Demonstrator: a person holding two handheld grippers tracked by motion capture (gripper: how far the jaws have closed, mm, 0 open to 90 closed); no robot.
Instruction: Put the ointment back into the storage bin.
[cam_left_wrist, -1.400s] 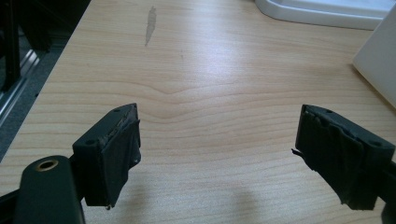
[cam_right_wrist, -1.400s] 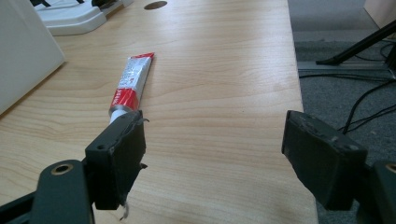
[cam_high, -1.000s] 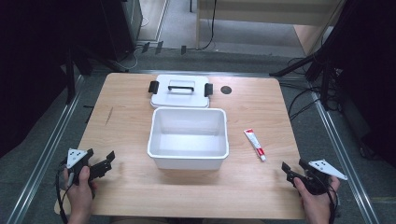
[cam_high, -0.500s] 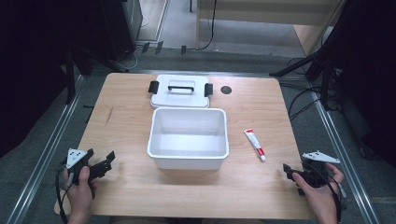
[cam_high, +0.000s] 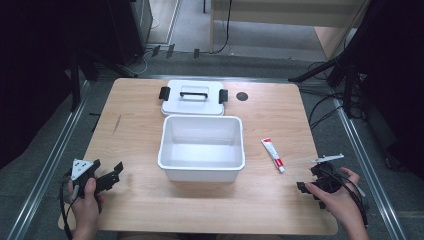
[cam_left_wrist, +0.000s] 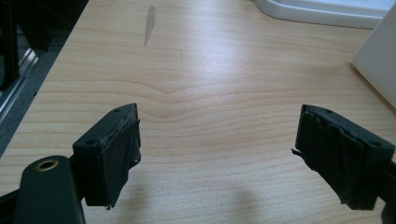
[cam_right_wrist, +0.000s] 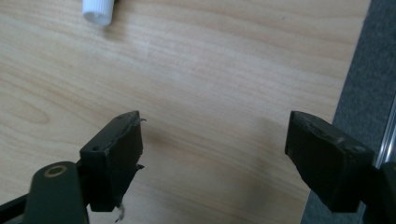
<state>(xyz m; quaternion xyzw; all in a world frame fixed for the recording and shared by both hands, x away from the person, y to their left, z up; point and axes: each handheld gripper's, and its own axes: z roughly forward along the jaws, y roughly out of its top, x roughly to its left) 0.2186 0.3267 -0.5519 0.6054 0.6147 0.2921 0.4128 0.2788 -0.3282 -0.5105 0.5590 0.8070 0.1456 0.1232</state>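
A white open bin (cam_high: 201, 159) stands mid-table with its lid (cam_high: 192, 97), black-handled, lying behind it. A small white and red tube (cam_high: 272, 155) lies to the right of the bin; its white cap (cam_right_wrist: 98, 11) peeks into the top of the right gripper view. My left gripper (cam_high: 111, 172) (cam_left_wrist: 217, 154) rests at the front left, open wide over bare wood. My right gripper (cam_high: 305, 181) (cam_right_wrist: 215, 158) hovers at the front right, short of the tube. Its jaws have just been opening and nothing is between them.
A black round mark (cam_high: 242, 96) sits right of the lid. The bin's corner (cam_left_wrist: 378, 60) and the lid's edge (cam_left_wrist: 327, 11) appear in the left gripper view. The table's right edge and grey floor (cam_right_wrist: 369, 70) lie close to the right gripper.
The right hand has lifted and drifted toward the tube, its grey plate tilting edge-on. The left hand has kept still.
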